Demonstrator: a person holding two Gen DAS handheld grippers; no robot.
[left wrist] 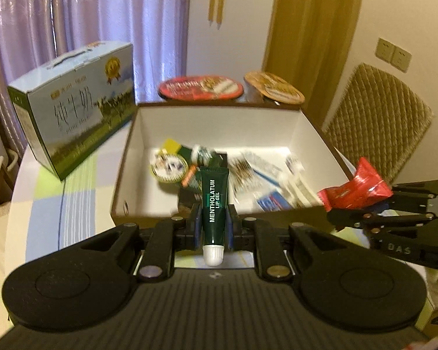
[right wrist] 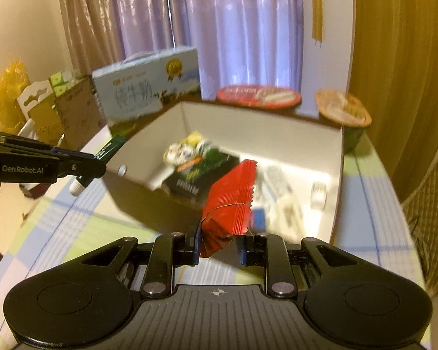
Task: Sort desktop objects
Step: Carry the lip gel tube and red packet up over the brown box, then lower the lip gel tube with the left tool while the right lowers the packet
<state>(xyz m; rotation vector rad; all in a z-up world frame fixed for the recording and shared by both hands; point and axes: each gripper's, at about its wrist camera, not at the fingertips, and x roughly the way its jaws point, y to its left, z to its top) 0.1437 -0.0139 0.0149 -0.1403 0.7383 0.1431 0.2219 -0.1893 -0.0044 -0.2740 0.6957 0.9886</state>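
Box already has a bunch of small stuff in it, left gripper clamping the lip gel tube, right gripper pinching a red packet, so just those two left to drop in, I'd guess.

The table wears a cloth of pale green, blue and white squares. On it stands an open white-lined box, a milk carton to its left, and two lidded bowls behind.

Home: curtains, checked tablecloth.
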